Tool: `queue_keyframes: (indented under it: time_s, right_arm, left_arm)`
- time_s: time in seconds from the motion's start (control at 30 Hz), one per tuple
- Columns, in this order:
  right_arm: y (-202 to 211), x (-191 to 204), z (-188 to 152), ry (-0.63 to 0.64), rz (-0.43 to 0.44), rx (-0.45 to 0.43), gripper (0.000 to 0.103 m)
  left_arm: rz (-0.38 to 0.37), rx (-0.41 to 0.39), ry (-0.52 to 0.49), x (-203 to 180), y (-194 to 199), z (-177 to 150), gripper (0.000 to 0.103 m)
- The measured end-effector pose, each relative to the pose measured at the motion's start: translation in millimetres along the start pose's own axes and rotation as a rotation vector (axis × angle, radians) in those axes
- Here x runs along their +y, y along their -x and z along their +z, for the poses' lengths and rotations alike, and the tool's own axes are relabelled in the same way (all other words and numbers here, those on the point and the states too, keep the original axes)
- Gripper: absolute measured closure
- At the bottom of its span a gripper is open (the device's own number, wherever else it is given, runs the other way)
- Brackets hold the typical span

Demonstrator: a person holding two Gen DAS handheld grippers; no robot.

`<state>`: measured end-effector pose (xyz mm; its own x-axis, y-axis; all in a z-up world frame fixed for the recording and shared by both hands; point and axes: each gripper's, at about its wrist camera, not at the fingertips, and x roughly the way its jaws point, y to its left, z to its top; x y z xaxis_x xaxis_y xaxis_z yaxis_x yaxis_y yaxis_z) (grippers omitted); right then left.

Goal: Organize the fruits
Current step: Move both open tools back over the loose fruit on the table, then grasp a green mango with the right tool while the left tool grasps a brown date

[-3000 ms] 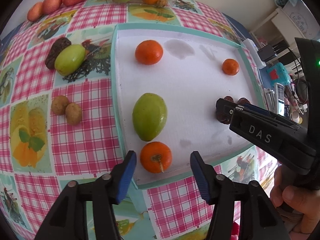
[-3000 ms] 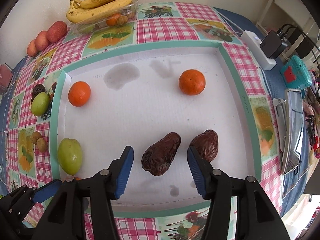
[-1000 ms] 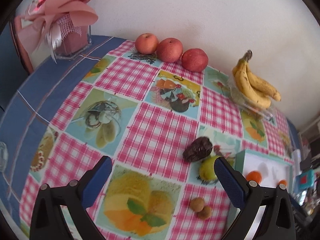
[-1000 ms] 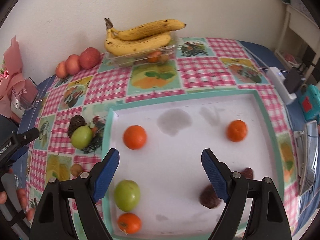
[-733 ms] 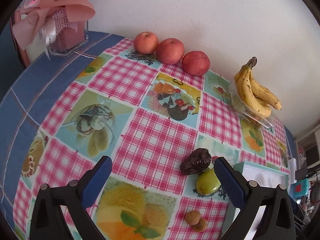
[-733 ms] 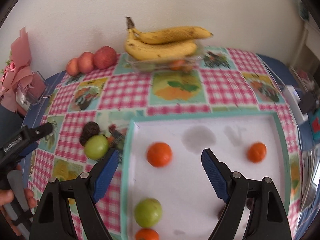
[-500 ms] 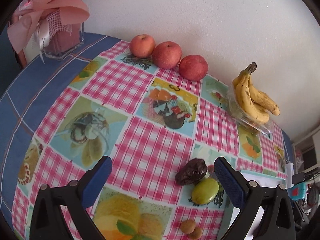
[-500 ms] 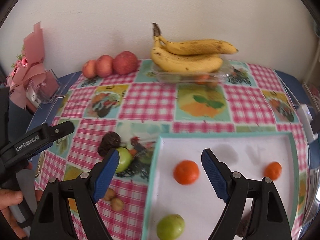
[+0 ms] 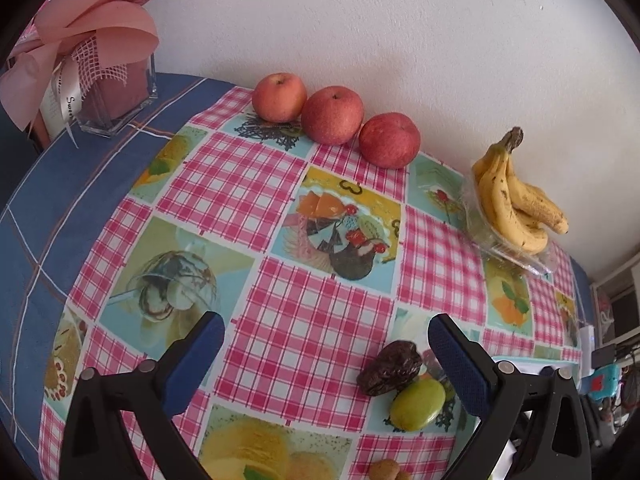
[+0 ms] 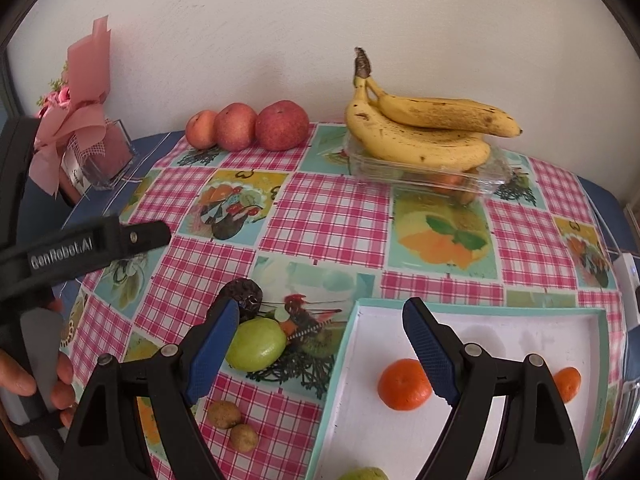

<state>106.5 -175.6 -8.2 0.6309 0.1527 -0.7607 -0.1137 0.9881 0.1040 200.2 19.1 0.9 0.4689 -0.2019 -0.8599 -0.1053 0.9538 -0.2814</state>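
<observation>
You see a glossy checked tablecloth [image 10: 328, 208], a clear crinkled plastic punnet [image 10: 424, 172] under matt speckled bananas [image 10: 420, 132]. The dark fruit [image 9: 390, 368] looks wrinkled; the green one [image 9: 418, 404] smooth and shiny.

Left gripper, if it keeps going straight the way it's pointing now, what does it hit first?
Probably the pink checked tablecloth itself. The open left gripper aims at bare cloth; the wrinkled dark brown fruit lies just inside its right finger. The three red apples sit far beyond, though depth is unclear.
</observation>
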Motion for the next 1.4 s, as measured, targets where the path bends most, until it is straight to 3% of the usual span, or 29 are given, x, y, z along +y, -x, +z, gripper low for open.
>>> queue_keyframes:
  time_s: [0.23, 0.43, 0.67, 0.9, 1.07, 1.4]
  right_arm:
    - [-10, 14, -1, 0.067, 0.014, 0.006, 0.030]
    - [-27, 23, -11, 0.093, 0.048, 0.058, 0.037]
    - [-44, 31, -23, 0.120, 0.095, 0.122, 0.038]
    - [-56, 39, -29, 0.143, 0.104, 0.152, 0.042]
    - [-59, 39, -30, 0.139, 0.109, 0.148, 0.050]
    - [-60, 31, -29, 0.103, 0.125, 0.143, 0.050]
  left_arm:
    - [-0.011, 0.009, -0.047, -12, -7, 4, 0.001]
    - [-0.017, 0.077, -0.054, -14, -30, -5, 0.003]
    - [0.001, 0.132, -0.032, -6, -51, -17, 0.006]
    - [0.001, 0.133, 0.009, 4, -55, -21, 0.006]
    - [-0.002, 0.139, 0.006, 1, -57, -23, 0.006]
    - [-0.015, 0.145, 0.015, 1, -60, -24, 0.006]
